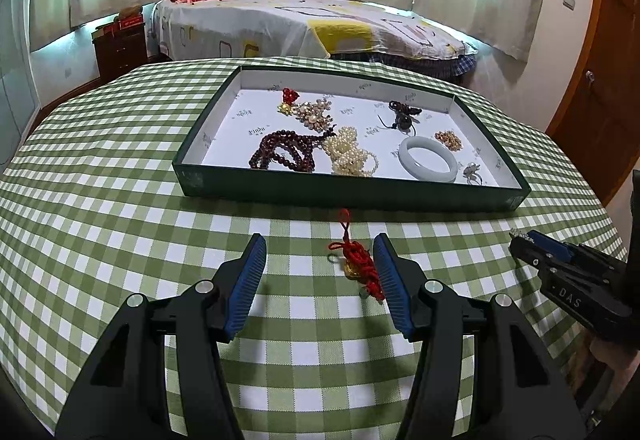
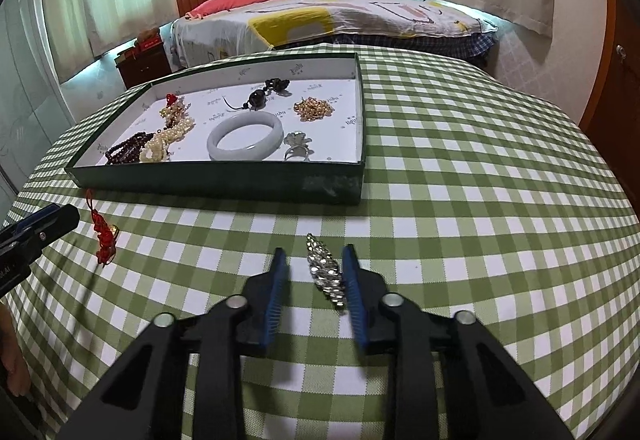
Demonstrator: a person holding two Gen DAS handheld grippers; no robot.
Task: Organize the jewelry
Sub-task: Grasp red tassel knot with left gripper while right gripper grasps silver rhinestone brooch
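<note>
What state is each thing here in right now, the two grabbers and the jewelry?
Left gripper: open, red charm beside one finger.
Right gripper: open around the brooch.
Red charm: lying on the cloth, outside the tray.
Brooch: lying on the cloth.
Tray: open, holding jewelry.
Bangle: flat in the tray.

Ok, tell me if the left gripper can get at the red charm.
Probably yes. The left gripper is open, the red charm lies on the tablecloth between its fingers beside the right one, and nothing covers it.
</note>
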